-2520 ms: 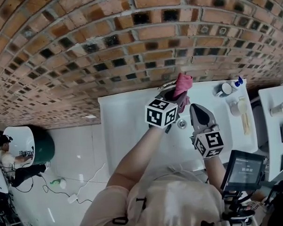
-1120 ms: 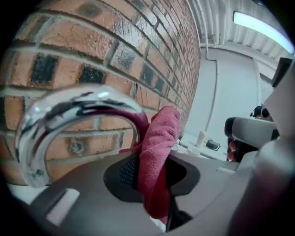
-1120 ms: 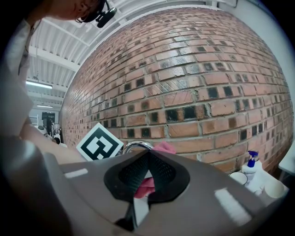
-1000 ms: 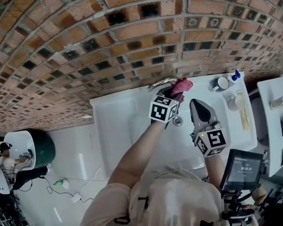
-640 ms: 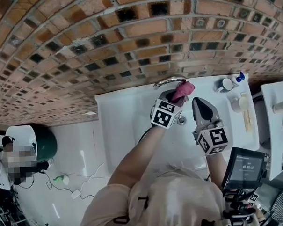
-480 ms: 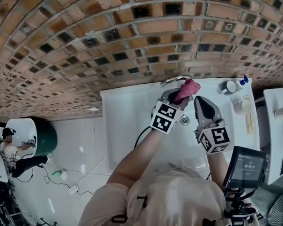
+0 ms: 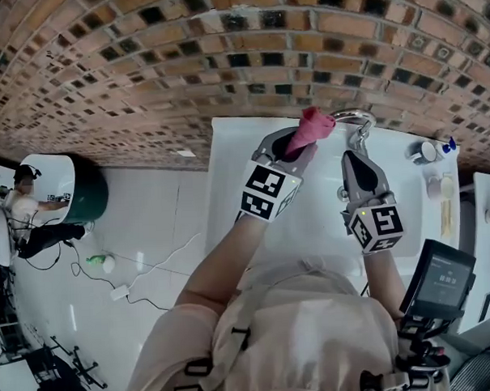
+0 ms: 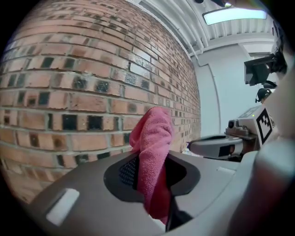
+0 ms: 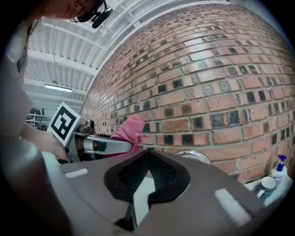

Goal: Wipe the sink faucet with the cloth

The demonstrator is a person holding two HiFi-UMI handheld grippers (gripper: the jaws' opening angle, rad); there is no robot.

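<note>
A pink cloth [image 7: 312, 128] sticks up from my left gripper [image 7: 295, 145], whose jaws are shut on it. In the head view the cloth's tip sits just left of the chrome faucet [image 7: 353, 117], level with its arch; I cannot tell if they touch. The left gripper view shows the cloth [image 8: 150, 138] pinched upright in my left gripper [image 8: 151, 162] before the brick wall. My right gripper [image 7: 353, 155] points at the faucet from below, jaws together and empty. The right gripper view shows my right gripper [image 9: 148, 159] with the faucet [image 9: 194, 156] beyond it and the cloth [image 9: 132, 128] to the left.
The white sink [image 7: 227, 155] lies under both grippers against a brick wall [image 7: 142, 73]. A mug [image 7: 428, 151] and a blue-capped bottle [image 7: 448, 145] stand at its right end. A screen on a stand [image 7: 442, 280] is near my right arm. A green bin [image 7: 89, 197] is far left.
Both grippers have risen out of the basin toward the wall. The cloth has gone from just under the faucet spout to beside its arch, still pinched.
</note>
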